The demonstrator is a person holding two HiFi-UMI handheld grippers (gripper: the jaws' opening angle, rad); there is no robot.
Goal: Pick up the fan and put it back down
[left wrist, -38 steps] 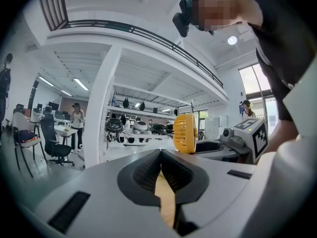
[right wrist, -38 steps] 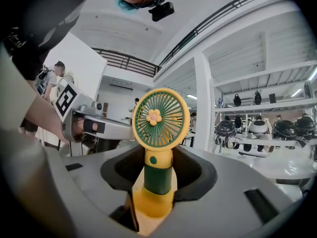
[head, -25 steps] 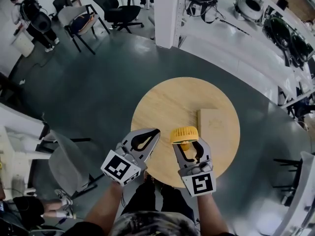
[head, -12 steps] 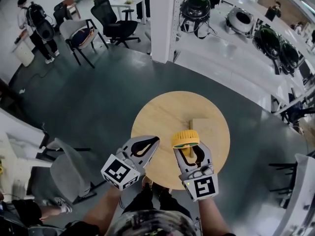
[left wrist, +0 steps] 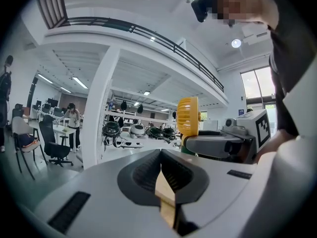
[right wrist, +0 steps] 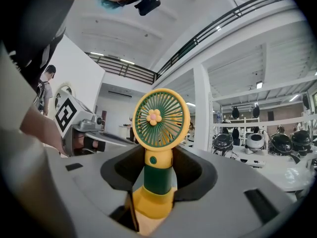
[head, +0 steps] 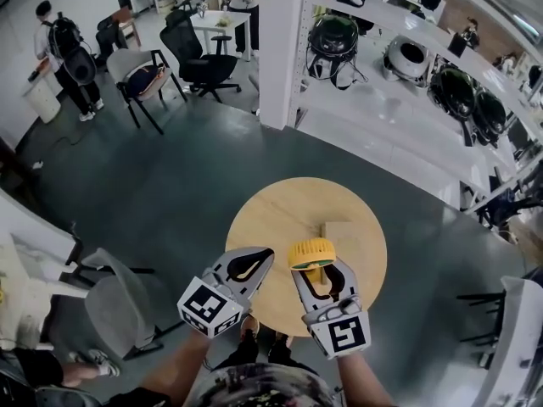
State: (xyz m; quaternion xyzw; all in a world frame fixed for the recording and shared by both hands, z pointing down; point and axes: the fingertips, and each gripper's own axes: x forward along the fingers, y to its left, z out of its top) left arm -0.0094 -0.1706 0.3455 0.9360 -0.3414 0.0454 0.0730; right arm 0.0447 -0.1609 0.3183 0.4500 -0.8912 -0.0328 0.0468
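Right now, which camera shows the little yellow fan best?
The right gripper view: the fan faces it, grille and flower clear, held in the right gripper. The head view shows only its yellow rim from above; the left gripper view, edge-on.

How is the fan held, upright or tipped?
Upright: the fan has its head straight above the handle, clamped in the right hand-held gripper.

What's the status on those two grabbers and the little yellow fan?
Right gripper shut on fan, at its handle. Left gripper shut, empty. Fan upright, held above round table. Only a wooden block on it.
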